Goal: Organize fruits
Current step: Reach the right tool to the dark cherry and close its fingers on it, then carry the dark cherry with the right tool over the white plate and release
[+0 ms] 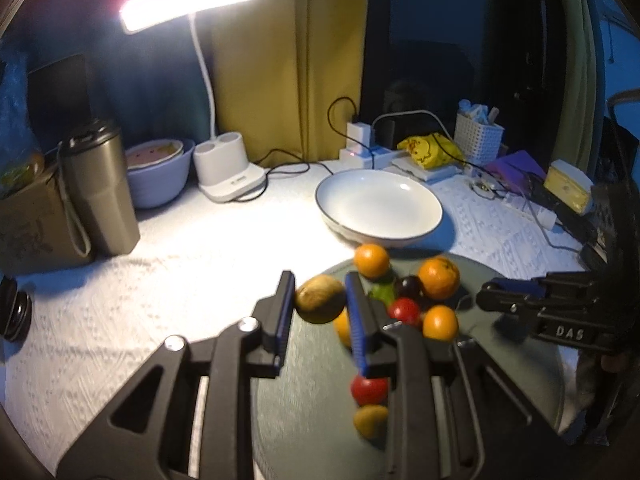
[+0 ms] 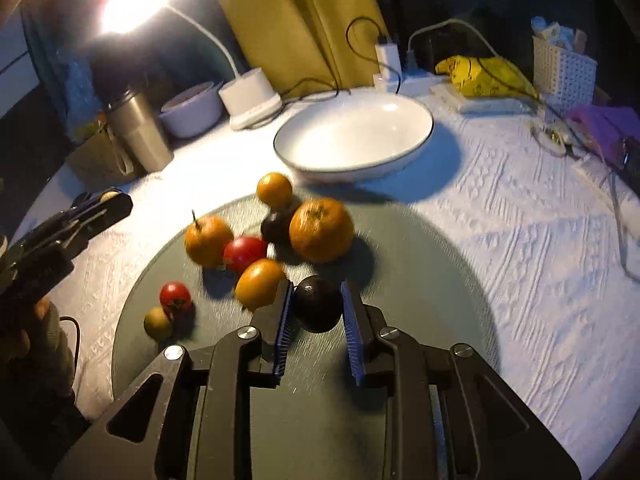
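Note:
My left gripper [image 1: 320, 284] is shut on a brown kiwi-like fruit [image 1: 320, 298], held above the left edge of a round dark-green tray [image 1: 500, 360]. In the right wrist view my right gripper [image 2: 316, 286] is shut on a dark round fruit [image 2: 318, 304] low over the tray [image 2: 420, 280]. Loose on the tray lie several oranges [image 2: 322, 230], two red tomatoes [image 2: 245, 254], a dark plum [image 2: 276, 226] and a small yellow fruit [image 2: 157, 322]. An empty white bowl [image 2: 352, 140] stands just behind the tray. The left gripper [image 2: 114, 200] shows at the left edge.
A desk lamp base [image 1: 230, 172], a steel tumbler [image 1: 100, 192] and a pale bowl [image 1: 158, 176] stand at the back left. Chargers and cables [image 1: 360, 140], a yellow bag [image 1: 430, 150], a white basket [image 1: 478, 136] and boxes crowd the back right. The right gripper [image 1: 486, 294] reaches in from the right.

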`<state>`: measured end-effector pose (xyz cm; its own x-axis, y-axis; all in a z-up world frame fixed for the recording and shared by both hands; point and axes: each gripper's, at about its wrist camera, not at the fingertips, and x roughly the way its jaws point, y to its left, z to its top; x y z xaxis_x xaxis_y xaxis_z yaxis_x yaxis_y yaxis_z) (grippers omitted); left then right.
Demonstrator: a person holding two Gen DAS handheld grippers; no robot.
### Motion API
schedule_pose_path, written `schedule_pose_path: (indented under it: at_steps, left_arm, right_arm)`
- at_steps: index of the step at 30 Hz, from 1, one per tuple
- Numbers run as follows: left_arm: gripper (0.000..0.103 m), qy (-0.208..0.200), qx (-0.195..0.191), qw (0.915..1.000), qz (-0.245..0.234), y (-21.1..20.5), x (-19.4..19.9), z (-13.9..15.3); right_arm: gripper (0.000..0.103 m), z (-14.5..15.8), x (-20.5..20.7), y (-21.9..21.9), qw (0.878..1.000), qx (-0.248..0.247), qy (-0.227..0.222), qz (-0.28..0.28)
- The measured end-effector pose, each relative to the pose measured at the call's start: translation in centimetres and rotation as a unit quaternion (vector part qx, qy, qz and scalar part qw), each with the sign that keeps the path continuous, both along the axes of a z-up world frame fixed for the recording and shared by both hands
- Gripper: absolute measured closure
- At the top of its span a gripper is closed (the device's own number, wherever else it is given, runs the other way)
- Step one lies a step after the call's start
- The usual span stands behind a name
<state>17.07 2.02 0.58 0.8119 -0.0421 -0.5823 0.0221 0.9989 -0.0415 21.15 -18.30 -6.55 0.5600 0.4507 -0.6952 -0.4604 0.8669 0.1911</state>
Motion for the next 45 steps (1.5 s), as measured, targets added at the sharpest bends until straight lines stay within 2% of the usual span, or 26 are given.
schedule_pose_path:
  at_steps: [3,13,18,27,38,45]
  left_arm:
    - [0.077,-0.001,0.006,0.9999,-0.009,0.0,1.5,0.0]
    - [0.077,0.001,-0.015,0.9988,-0.047,-0.8,6.6,0.1]
    - [0.077,0.002,-0.01,0.9982,-0.059,-1.3,8.8,-0.2]
    - [0.077,0.039,-0.025,0.9961,-0.075,-1.9,13.9,-1.6]
    - [0.076,0.078,-0.029,0.9911,-0.104,-3.0,17.1,-3.1]
    - [0.073,0.072,-0.037,0.9918,-0.099,-2.8,16.5,-2.5]
  right_arm:
    - [0.077,0.6,1.2,-0.3,1.0,0.003,-0.009,-0.003]
    - [0.077,2.1,5.7,0.3,0.999,-0.003,-0.044,-0.005]
    - [0.077,2.7,7.8,1.0,0.998,-0.008,-0.06,-0.002]
    - [0.077,2.0,12.0,2.3,0.998,-0.012,-0.059,0.004]
    - [0.077,0.6,14.0,2.6,0.999,-0.02,-0.04,-0.005]
    - [0.076,1.2,13.6,2.2,0.998,-0.021,-0.049,-0.014]
